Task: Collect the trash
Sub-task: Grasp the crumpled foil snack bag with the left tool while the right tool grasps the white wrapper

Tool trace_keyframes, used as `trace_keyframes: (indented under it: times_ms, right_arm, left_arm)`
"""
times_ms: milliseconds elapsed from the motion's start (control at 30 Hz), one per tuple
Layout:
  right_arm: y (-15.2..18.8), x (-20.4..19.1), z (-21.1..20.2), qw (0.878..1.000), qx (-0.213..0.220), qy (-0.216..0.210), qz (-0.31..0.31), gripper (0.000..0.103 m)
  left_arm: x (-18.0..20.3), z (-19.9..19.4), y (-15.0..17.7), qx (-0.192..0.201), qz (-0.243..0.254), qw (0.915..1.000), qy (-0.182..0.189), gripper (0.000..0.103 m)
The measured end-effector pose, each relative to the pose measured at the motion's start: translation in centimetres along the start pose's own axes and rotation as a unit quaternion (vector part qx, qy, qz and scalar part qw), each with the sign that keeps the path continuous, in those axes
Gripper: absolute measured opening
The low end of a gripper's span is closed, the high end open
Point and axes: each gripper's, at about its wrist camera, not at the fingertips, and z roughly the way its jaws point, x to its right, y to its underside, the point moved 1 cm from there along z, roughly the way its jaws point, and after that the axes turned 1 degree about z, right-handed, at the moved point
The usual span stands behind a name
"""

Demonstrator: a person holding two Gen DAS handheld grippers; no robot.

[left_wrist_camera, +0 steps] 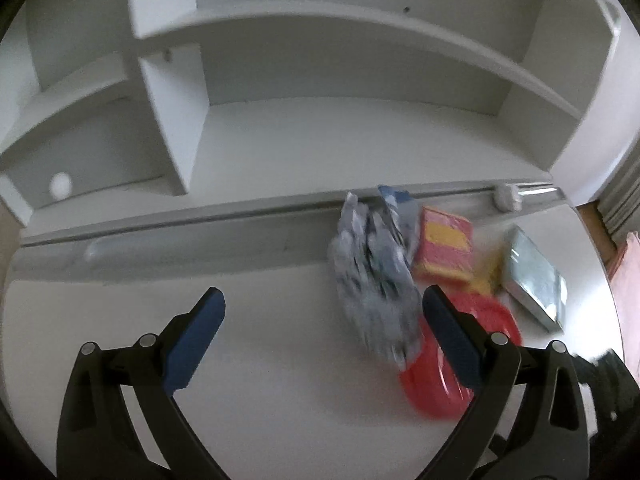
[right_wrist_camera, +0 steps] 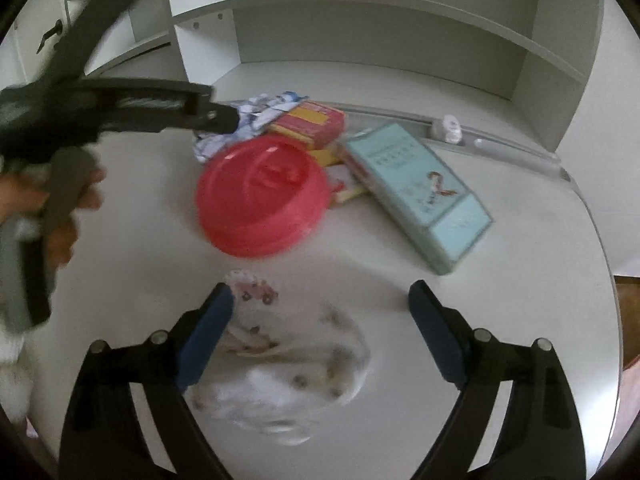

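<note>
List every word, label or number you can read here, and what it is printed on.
Nothing can be read.
Teal box: rows of print and a small emblem, too blurred.
Red and yellow packet: colour blocks only, no legible text.
Red lid: raised marking, unreadable.
Patterned wrapper: blurred.

a home desk nook: white table (right_wrist_camera: 360,256) under built-in white shelves (left_wrist_camera: 320,32), household clutter
</note>
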Motion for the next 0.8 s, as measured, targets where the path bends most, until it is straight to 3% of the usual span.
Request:
trace_keyframes:
  times_ms: [167, 200, 267, 300, 333, 800]
  right_arm:
    - [0.4, 1.1, -0.3, 1.000, 0.000, -0.014, -0.017, 0.084]
    - [0.6, 1.4, -0.2, 1.000, 0.002, -0.016, -0.017, 0.080]
    - [0.8, 1.7, -0.9, 0.999, 0.015, -0.022, -0.019, 0.044]
    - [0.7, 1.6, -0.8, 0.999, 0.017, -0.023, -0.019, 0.040]
    - [0.8, 1.8, -0.9, 0.999, 0.019, -0.028, -0.016, 0.025]
    - [1.2, 4.5, -4.1, 0.995, 0.054, -0.076, 0.045, 0.023]
  left_arm:
    - [-0.1, 1.7, 0.0, 0.006, 0.013, 0.9999, -0.006, 0.095]
    - [0.0, 1.6, 0.1, 0.010, 0.019, 0.9998, -0.003, 0.090]
    - [0.2, 1.0, 0.3, 0.023, 0.027, 0.9993, 0.011, 0.058]
    - [0.3, 0.7, 0.4, 0.022, 0.025, 0.9991, 0.028, 0.035]
    - [0.3, 0.6, 0.5, 0.019, 0.020, 0.9990, 0.035, 0.034]
    - [1.8, -6.0, 2.2, 0.060, 0.020, 0.9958, 0.065, 0.034]
